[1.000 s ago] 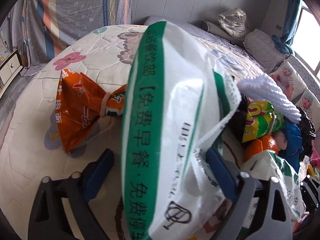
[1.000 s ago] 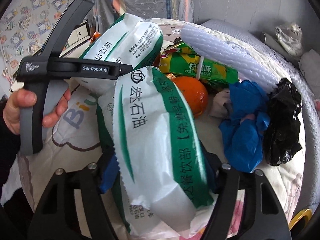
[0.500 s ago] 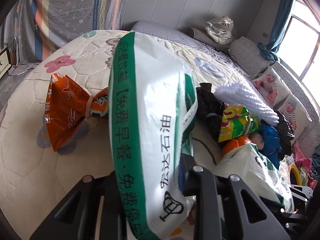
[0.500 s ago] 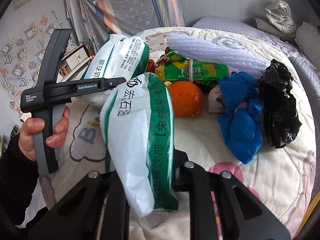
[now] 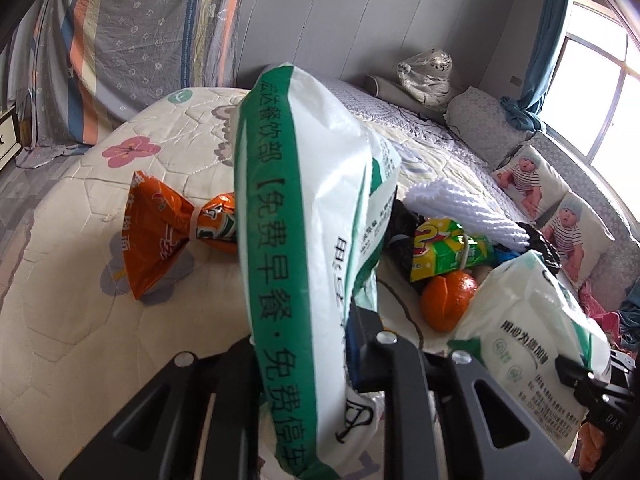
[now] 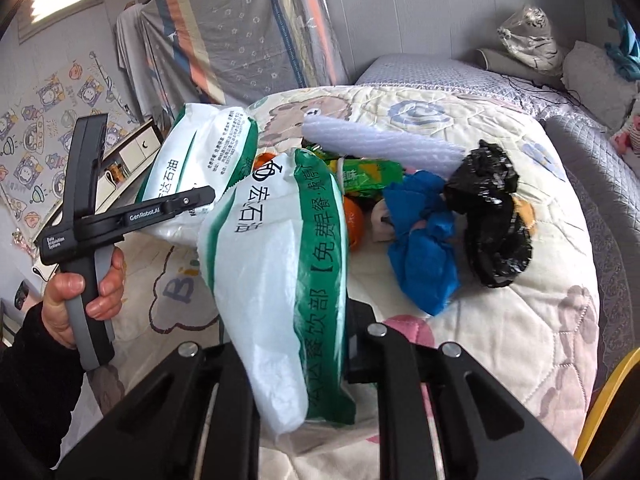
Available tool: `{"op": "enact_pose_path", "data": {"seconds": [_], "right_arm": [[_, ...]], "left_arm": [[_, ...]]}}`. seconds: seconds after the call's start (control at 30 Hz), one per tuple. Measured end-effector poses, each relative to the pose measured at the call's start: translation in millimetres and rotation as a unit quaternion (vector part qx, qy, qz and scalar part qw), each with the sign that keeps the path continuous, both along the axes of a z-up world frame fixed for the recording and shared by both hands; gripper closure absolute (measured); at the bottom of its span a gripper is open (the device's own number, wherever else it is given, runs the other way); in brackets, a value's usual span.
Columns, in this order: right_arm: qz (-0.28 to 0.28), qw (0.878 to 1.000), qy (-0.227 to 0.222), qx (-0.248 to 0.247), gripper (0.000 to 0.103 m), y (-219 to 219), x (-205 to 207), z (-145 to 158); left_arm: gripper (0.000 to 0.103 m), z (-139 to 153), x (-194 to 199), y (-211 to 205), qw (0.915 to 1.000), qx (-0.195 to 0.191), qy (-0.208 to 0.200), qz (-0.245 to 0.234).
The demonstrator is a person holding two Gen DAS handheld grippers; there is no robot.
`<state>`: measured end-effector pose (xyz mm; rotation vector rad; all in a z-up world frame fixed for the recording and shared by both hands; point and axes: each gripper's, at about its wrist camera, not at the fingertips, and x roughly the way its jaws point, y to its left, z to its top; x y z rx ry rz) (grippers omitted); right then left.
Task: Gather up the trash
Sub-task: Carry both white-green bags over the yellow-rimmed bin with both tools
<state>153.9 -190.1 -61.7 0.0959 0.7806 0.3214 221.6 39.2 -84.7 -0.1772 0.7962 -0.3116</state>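
Observation:
My left gripper (image 5: pixel 306 332) is closing on a fold of a white and green plastic bag (image 5: pixel 296 208), and its pads press on the bag. The bag stands up in front of the camera. My right gripper (image 6: pixel 298 336) is shut on a similar white and green bag fold (image 6: pixel 288 264). Whether both folds belong to one bag I cannot tell. On the quilt (image 6: pixel 500 340) lie an orange snack wrapper (image 5: pixel 160 232), an orange (image 5: pixel 448 300), a green and yellow wrapper (image 5: pixel 448 252), white foam netting (image 6: pixel 376 144), a blue bag (image 6: pixel 420 248) and a black bag (image 6: pixel 492 224).
A person's hand (image 6: pixel 80 296) in a dark sleeve holds the left gripper's handle. Pillows (image 5: pixel 560 216) line the bed's far edge under a window. A yellow rim (image 6: pixel 608 400) shows beside the bed. A striped cloth (image 5: pixel 120 48) hangs behind.
Both grippers closed from wide open onto the white and green bag folds. Both then rose and tilted, lifting the folds off the quilt.

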Motion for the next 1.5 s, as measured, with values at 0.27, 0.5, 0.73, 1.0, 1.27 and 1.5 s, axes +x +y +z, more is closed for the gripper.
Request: {"op": "enact_pose_path", "data": {"seconds": [0.27,0.5,0.73,1.0,1.27,1.5], "right_arm": [[-0.044,0.999,-0.029,0.004,0.090,-35,-24,21],[-0.113,0.992,-0.054,-0.002,0.090,-85,-46,34],[-0.196,0.978,-0.071,-0.001,0.090,-142,-75,39],[-0.297,0.951,-0.086,-0.014,0.090,-203,-118,41],[-0.390,0.917,-0.076,-0.040,0.090,-255,-163,25],[-0.440,0.895,-0.055,-0.055,0.090,-282,-195,8]], "left_arm": [[0.086,30,-23,-17,0.9992,-0.003,-0.036,-0.020],[0.086,58,-43,-57,0.9956,-0.006,-0.065,-0.067],[0.086,73,-53,-113,0.9886,-0.008,-0.080,-0.127],[0.086,72,-70,-194,0.9732,-0.004,-0.079,-0.216],[0.086,62,-99,-278,0.9498,-0.006,-0.069,-0.305],[0.086,39,-117,-334,0.9321,0.000,-0.046,-0.359]]}}
